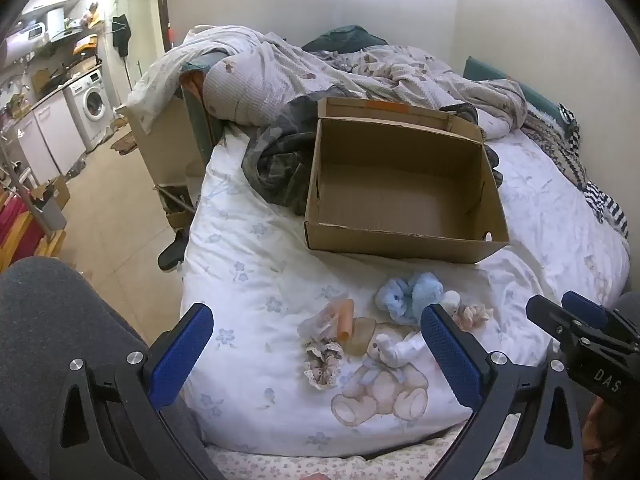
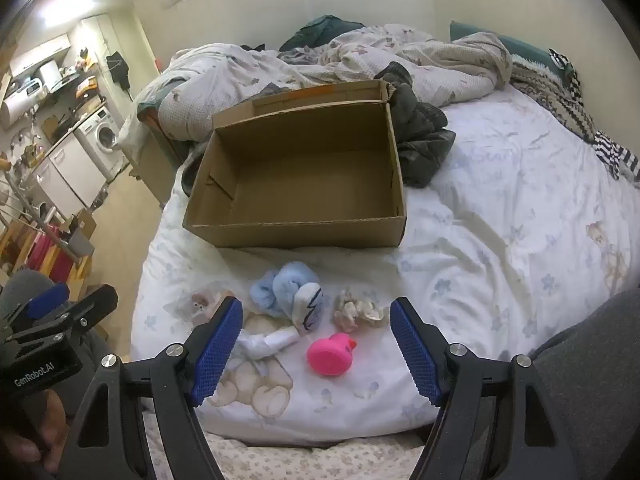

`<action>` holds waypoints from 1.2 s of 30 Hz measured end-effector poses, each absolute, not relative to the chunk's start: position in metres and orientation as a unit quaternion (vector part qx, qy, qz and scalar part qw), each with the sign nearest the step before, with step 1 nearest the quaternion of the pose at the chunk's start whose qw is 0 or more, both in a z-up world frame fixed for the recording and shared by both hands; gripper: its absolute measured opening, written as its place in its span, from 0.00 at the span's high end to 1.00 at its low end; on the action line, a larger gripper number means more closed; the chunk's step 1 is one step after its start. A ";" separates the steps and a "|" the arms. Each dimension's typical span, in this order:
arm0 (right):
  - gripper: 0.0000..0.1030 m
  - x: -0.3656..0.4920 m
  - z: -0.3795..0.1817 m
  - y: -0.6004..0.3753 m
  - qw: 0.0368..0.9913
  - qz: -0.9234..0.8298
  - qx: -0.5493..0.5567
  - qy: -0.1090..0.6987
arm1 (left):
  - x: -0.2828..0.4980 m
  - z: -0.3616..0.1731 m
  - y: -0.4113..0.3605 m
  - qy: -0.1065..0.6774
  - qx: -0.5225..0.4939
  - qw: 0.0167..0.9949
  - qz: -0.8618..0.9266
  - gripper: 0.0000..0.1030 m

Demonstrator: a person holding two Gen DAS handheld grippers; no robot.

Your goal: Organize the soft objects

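The left gripper and the right gripper both have their blue-padded fingers spread wide and hold nothing. Both hover over the near edge of a bed covered by a white floral, teddy-print sheet. The soft objects lie just beyond the fingers: a blue fluffy toy, a beige scrunchie and a white sock. An open cardboard box sits behind them, empty. A rumpled duvet lies at the far end. A washing machine stands at left. Only the right view shows the pink rubber duck; only the left view shows a floral scrunchie. The gripper housings read "DAS" and "GenRobot.AI".
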State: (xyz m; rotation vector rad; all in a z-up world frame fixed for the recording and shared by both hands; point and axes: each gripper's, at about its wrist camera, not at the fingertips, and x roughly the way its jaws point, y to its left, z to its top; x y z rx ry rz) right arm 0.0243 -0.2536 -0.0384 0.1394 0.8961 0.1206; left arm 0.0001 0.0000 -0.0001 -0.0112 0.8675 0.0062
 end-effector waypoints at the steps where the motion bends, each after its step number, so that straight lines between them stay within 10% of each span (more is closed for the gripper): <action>1: 0.22 0.024 -0.038 -0.253 0.897 0.058 0.068 0.433 | 0.000 0.000 0.000 0.420 -0.006 0.907 0.003 0.00; 36: 0.22 0.025 -0.037 -0.254 0.899 0.054 0.065 0.430 | 0.000 0.000 0.001 0.420 -0.009 0.907 0.002 0.00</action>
